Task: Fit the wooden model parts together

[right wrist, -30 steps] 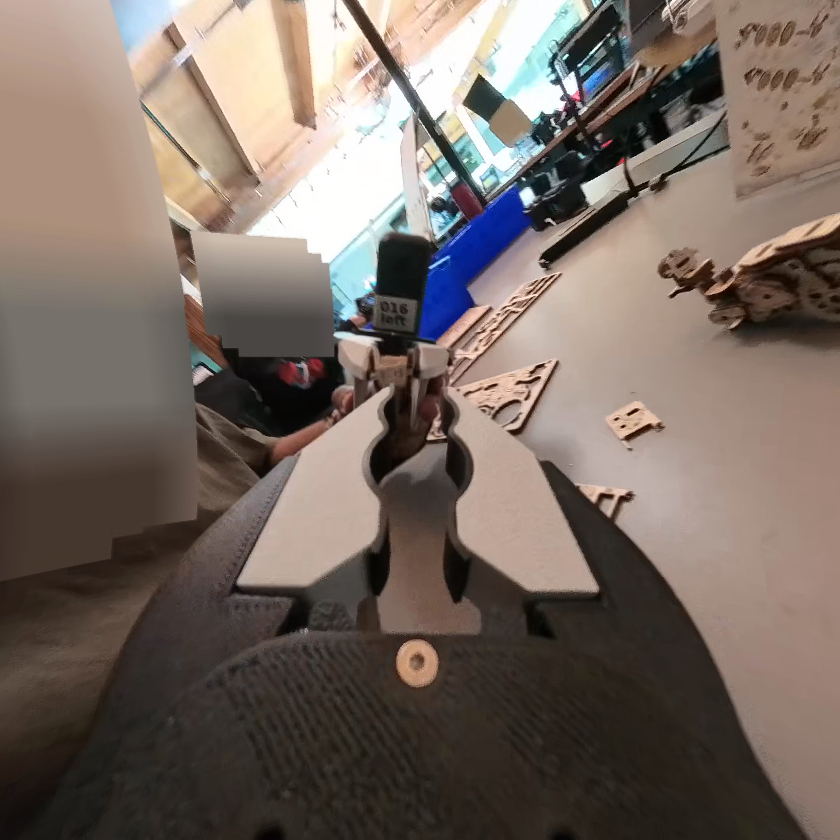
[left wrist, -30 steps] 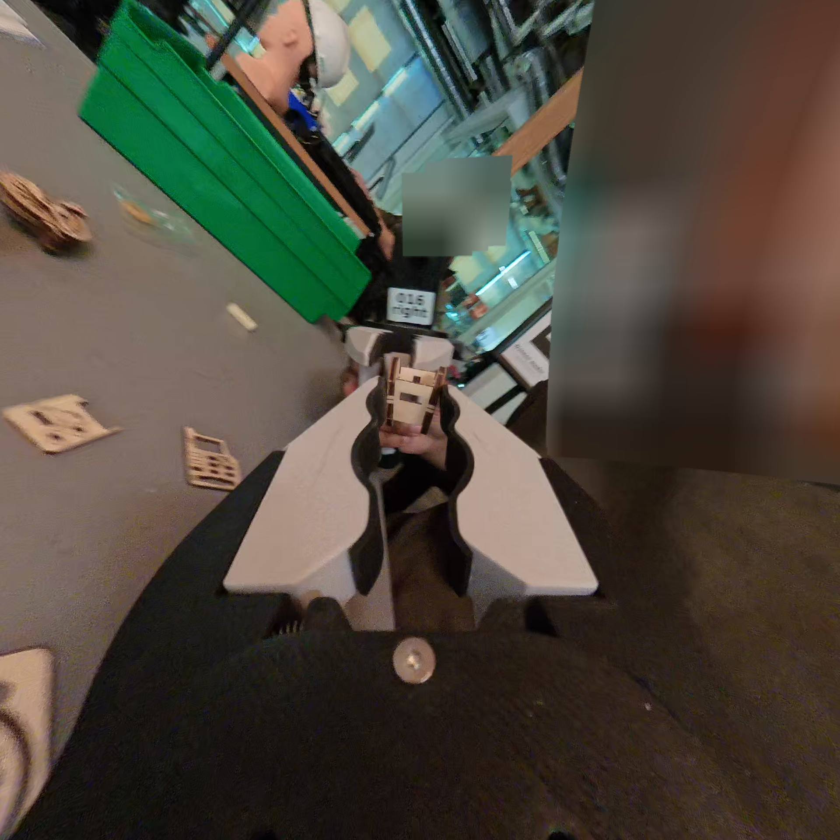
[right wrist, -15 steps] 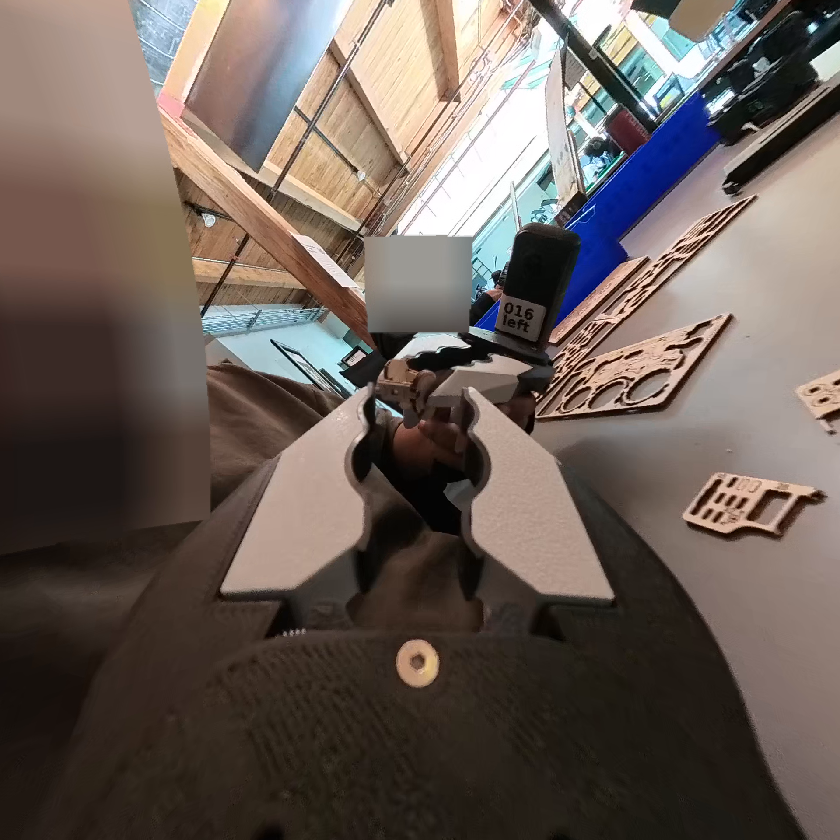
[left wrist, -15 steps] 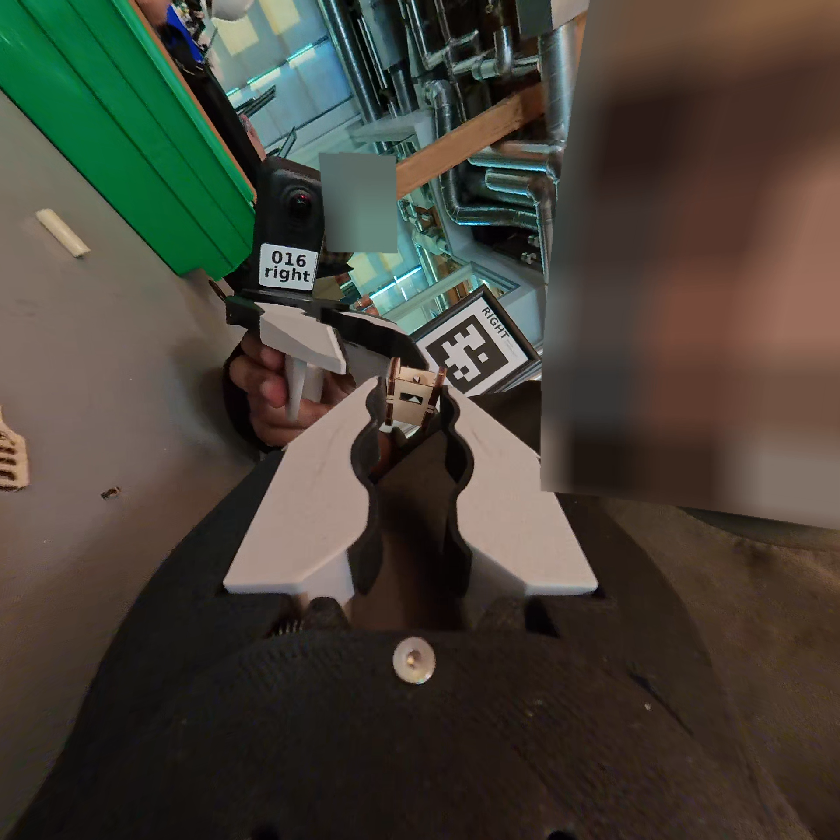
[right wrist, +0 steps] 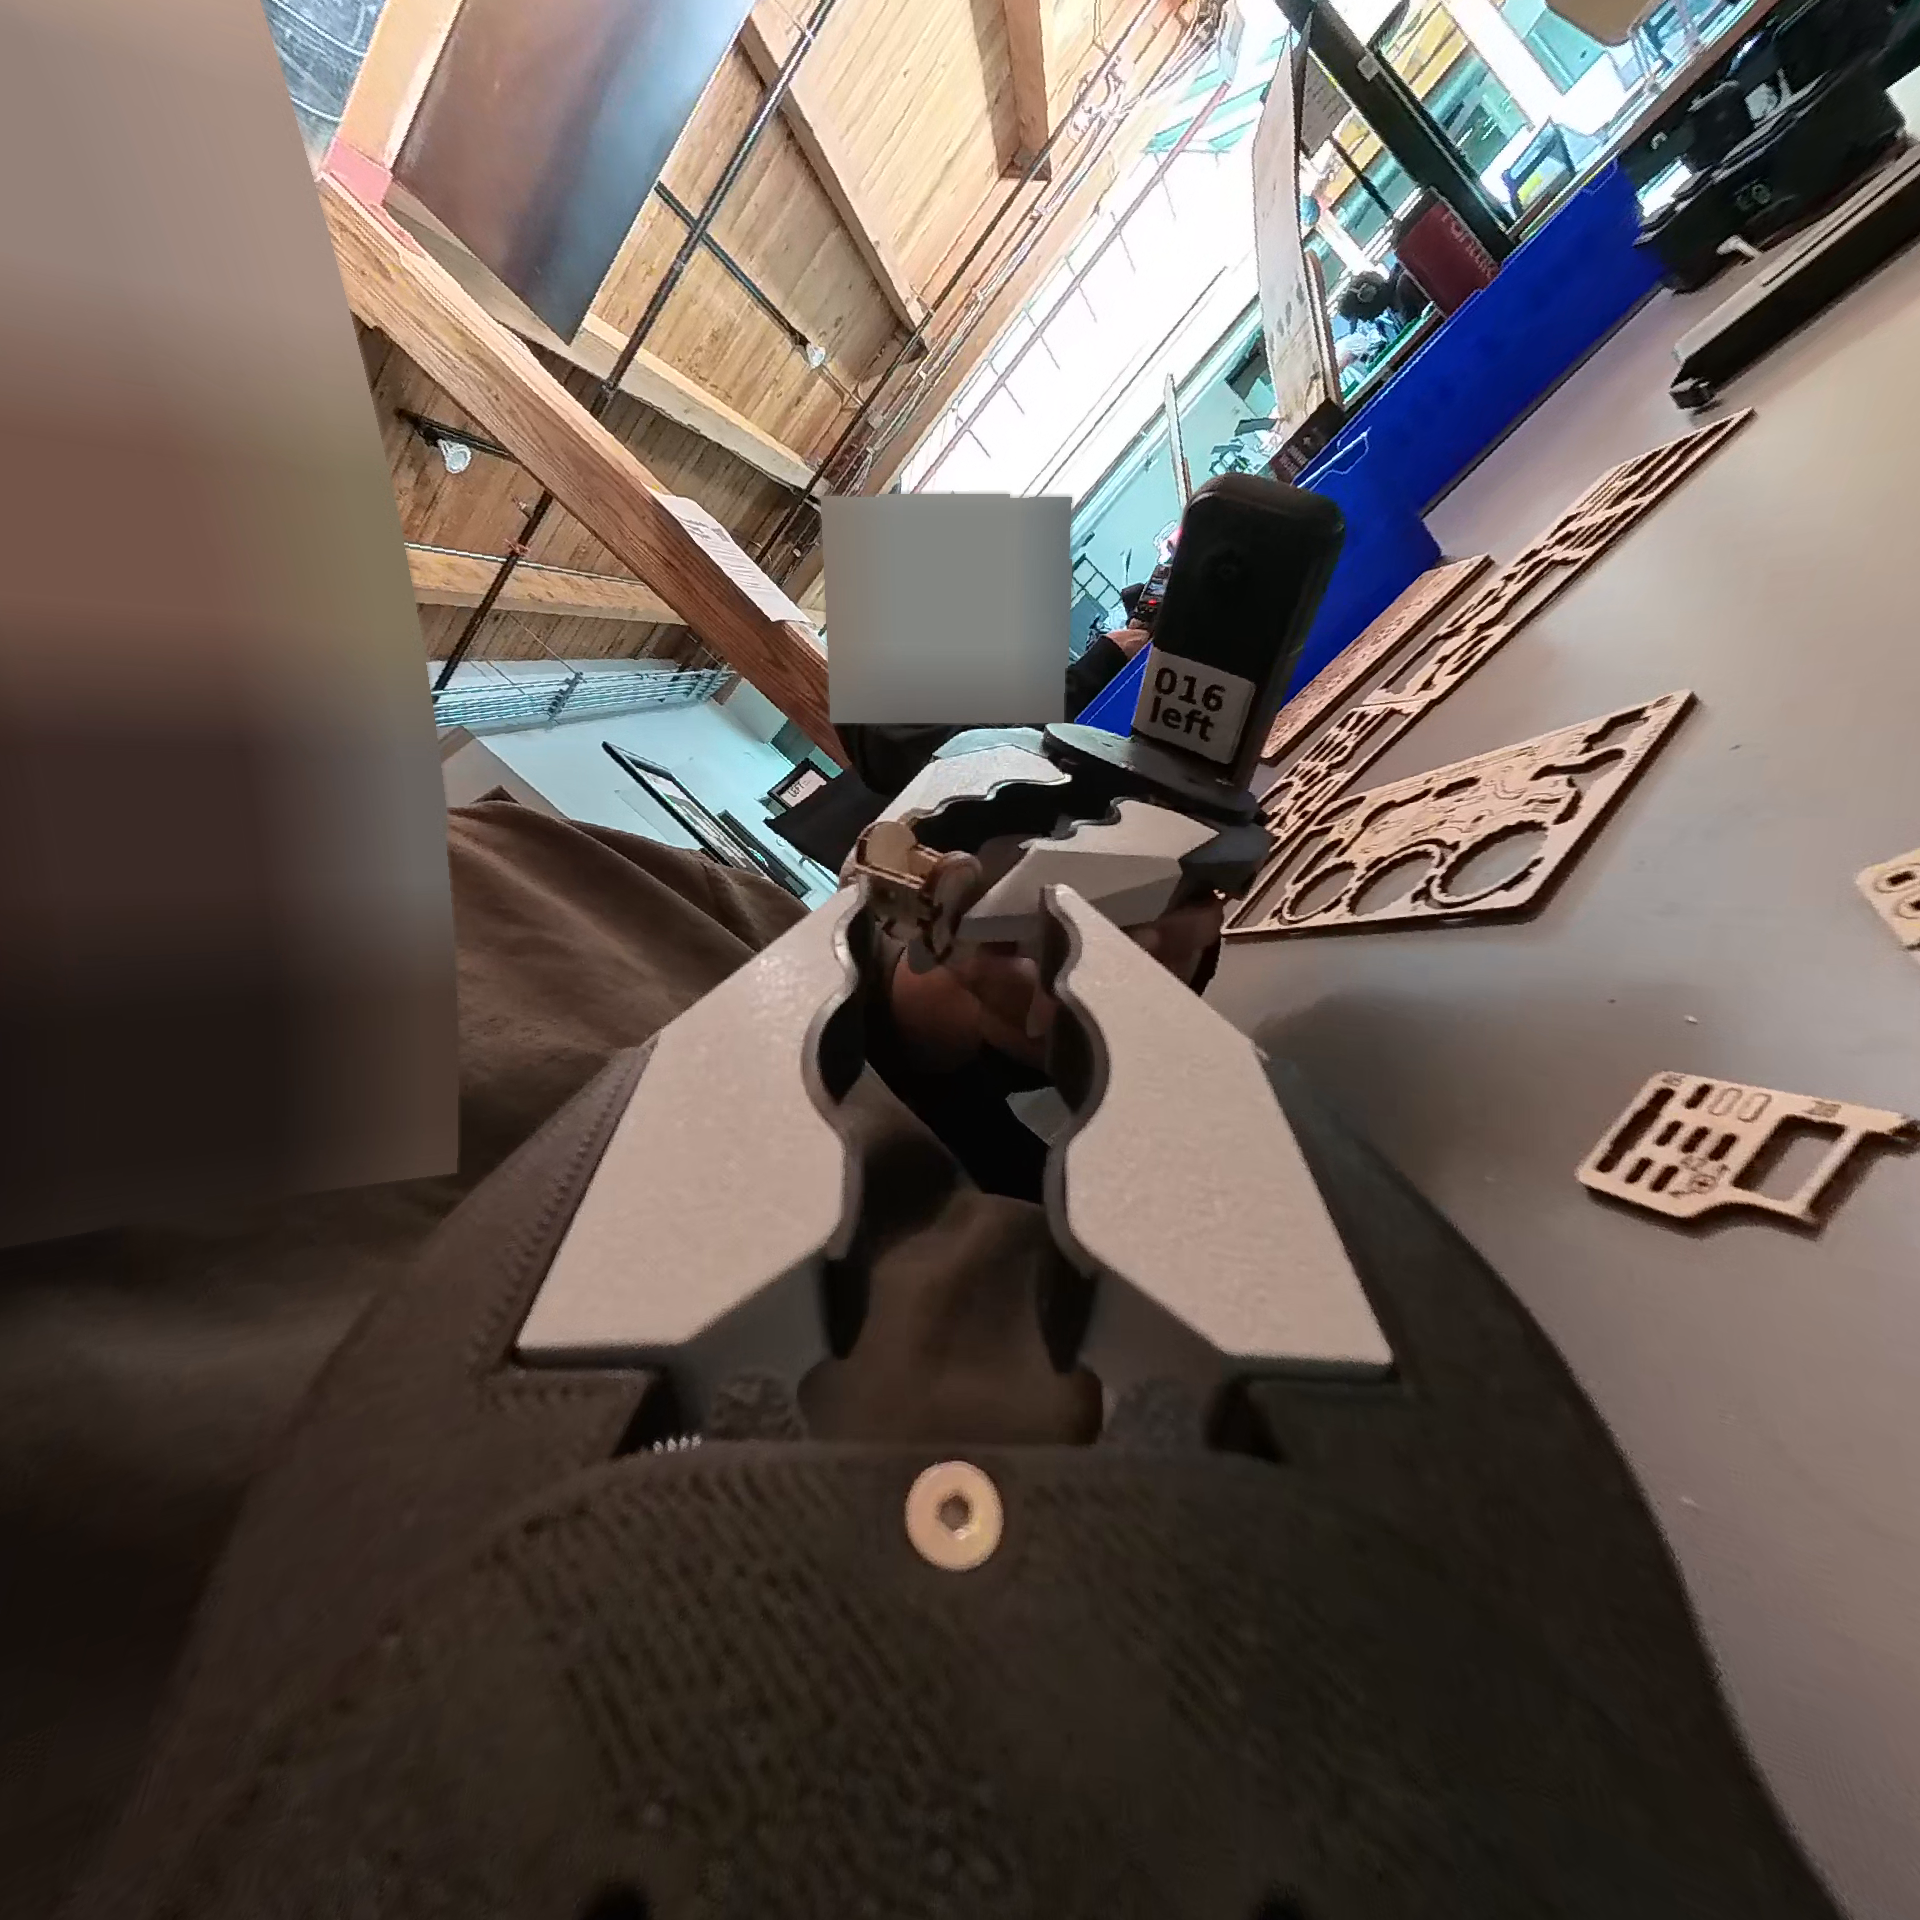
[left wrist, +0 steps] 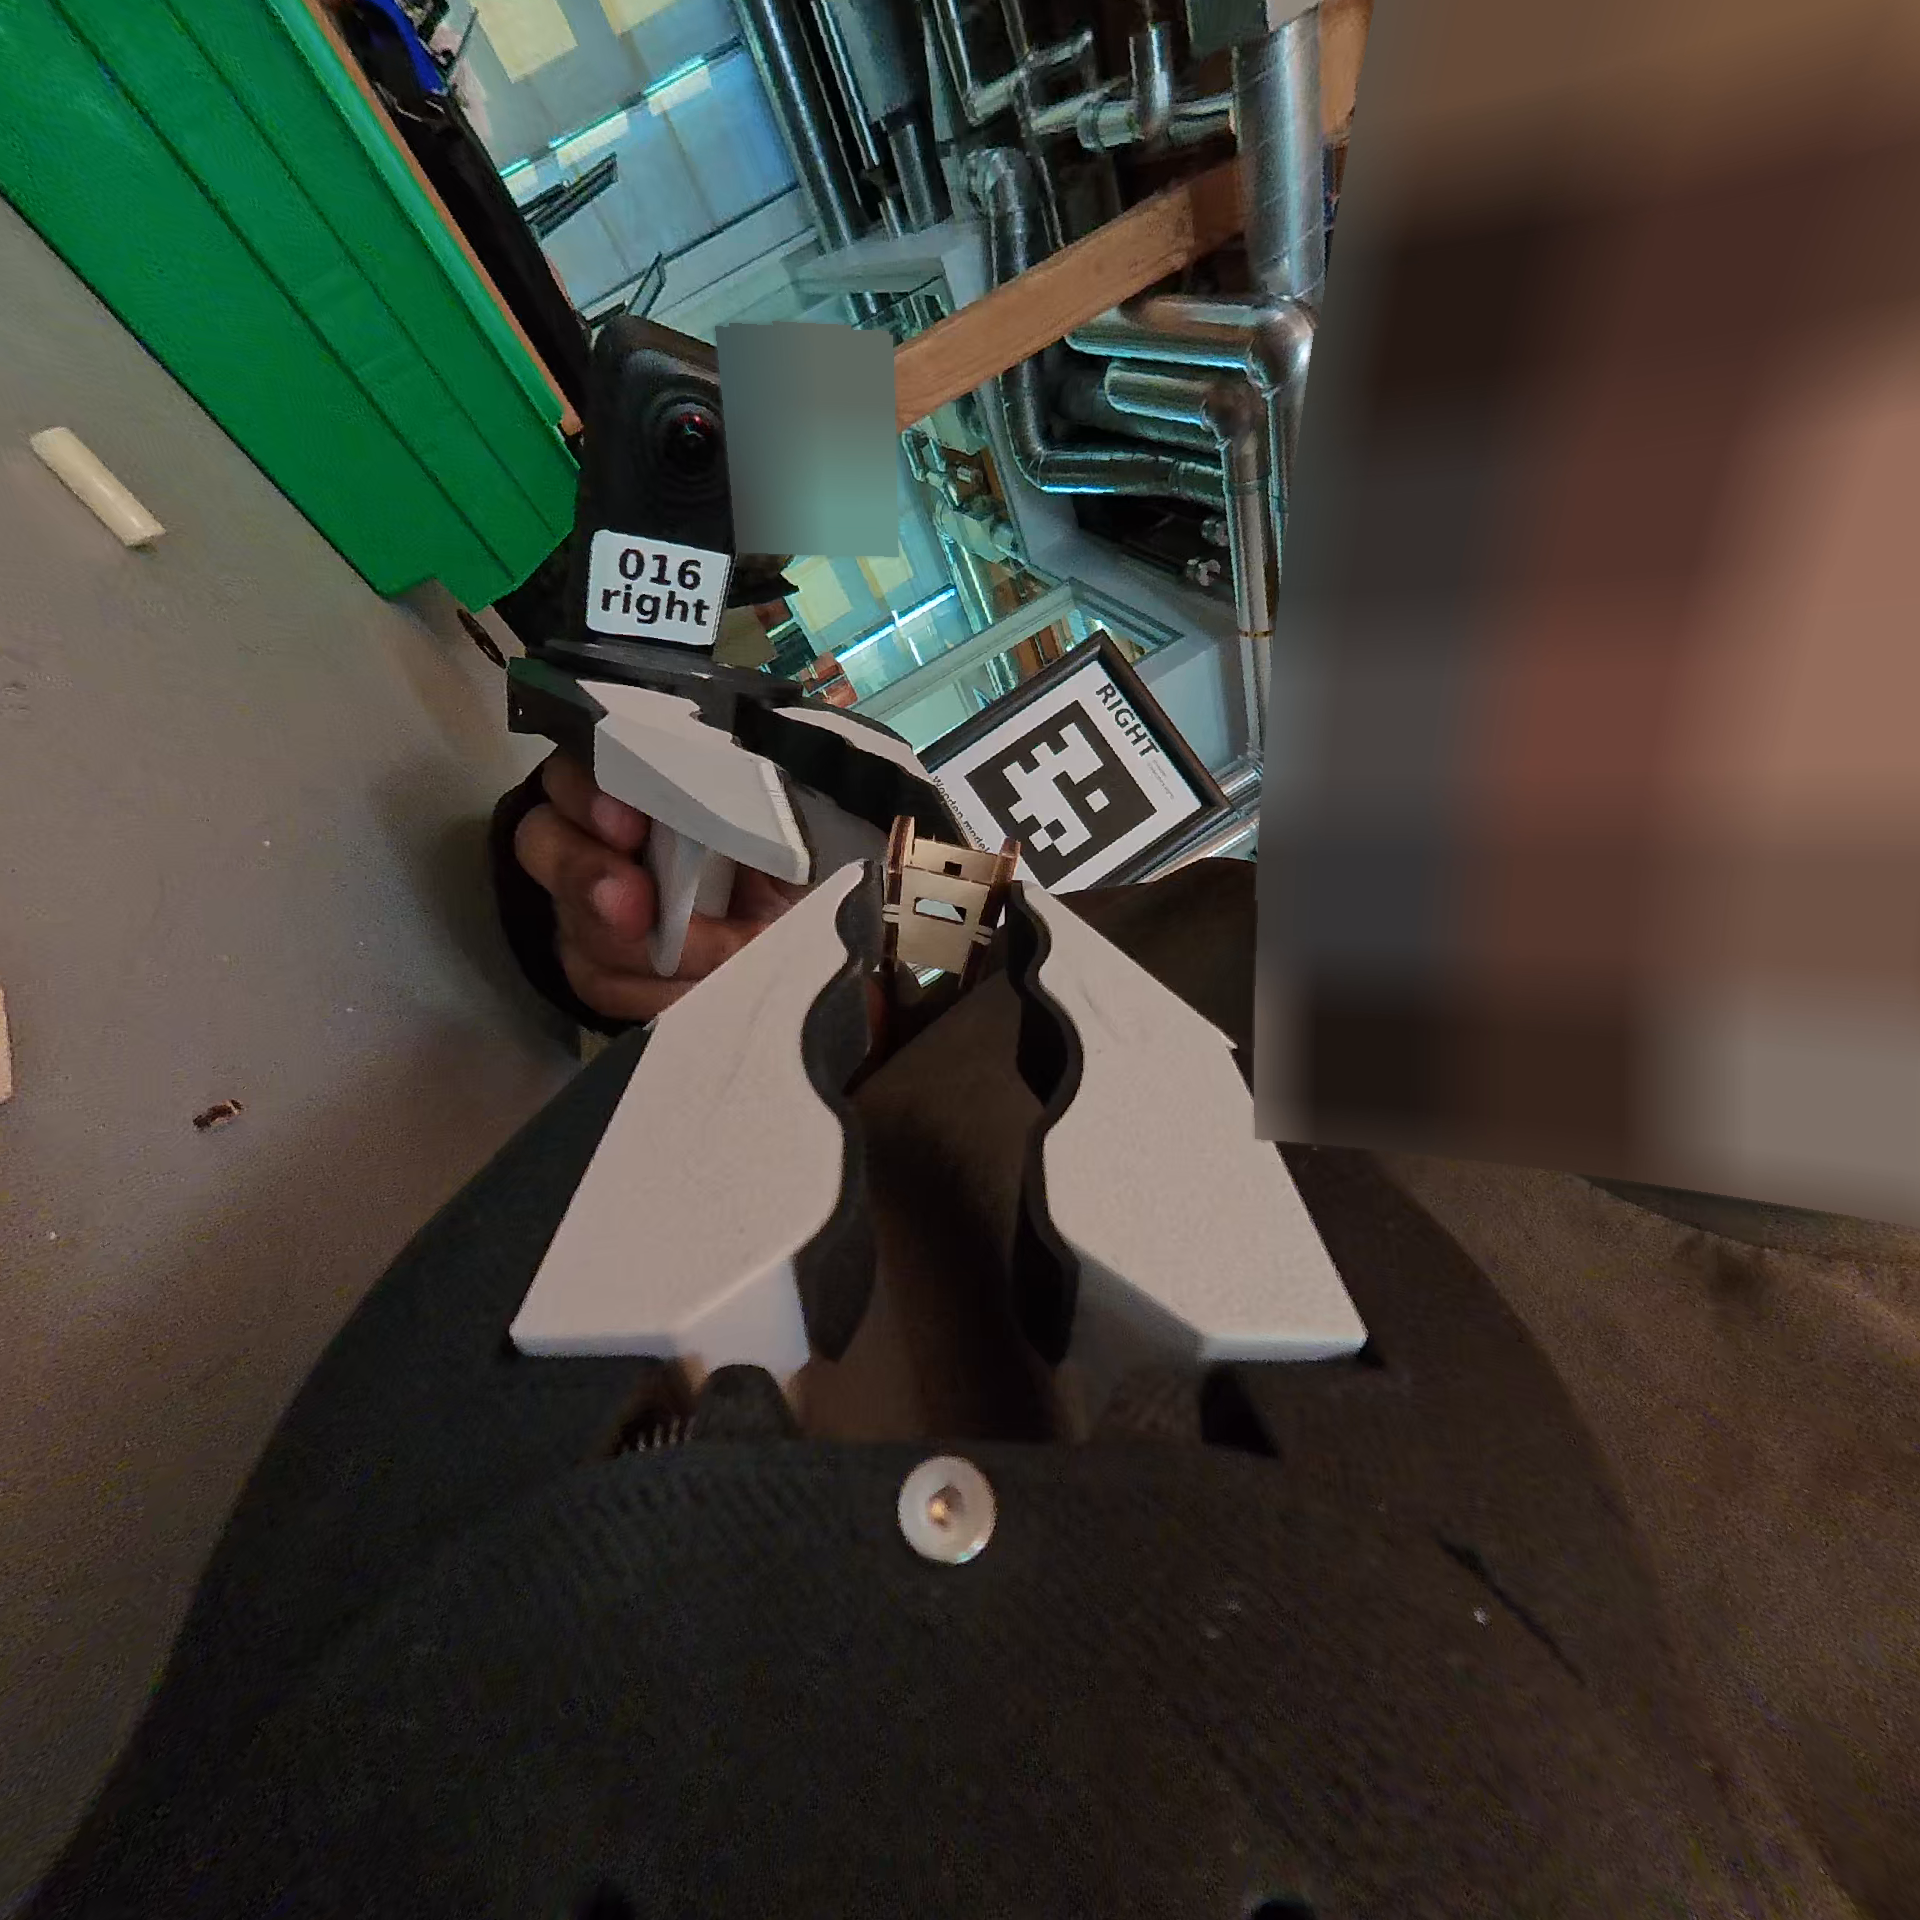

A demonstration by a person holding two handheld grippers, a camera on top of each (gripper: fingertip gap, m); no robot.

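Note:
My left gripper [left wrist: 940, 894] is shut on a small wooden model assembly [left wrist: 943, 912], a pale slotted plate between two darker side pieces, held up in the air at the fingertips. The right wrist view shows the same assembly [right wrist: 899, 868] in the left gripper [right wrist: 925, 894], just beyond my right gripper's left fingertip. My right gripper [right wrist: 951, 904] is open and empty, its fingers well apart. In the left wrist view the right gripper [left wrist: 852, 821] sits left of the assembly, held by a hand [left wrist: 613, 883], close to it but not gripping it.
Stacked green crates [left wrist: 260, 260] and a small white stick [left wrist: 94, 499] are on the grey table [left wrist: 208, 831] to the left. Wooden fret sheets [right wrist: 1455, 842] and a small slotted part [right wrist: 1745, 1153] lie on the table at right. A framed marker card [left wrist: 1070, 779] stands behind. My left and right fingertips are right by each other.
My right gripper has opened wider, come away from the wooden assembly and moved to its side. My left gripper still holds the assembly and has tilted upward.

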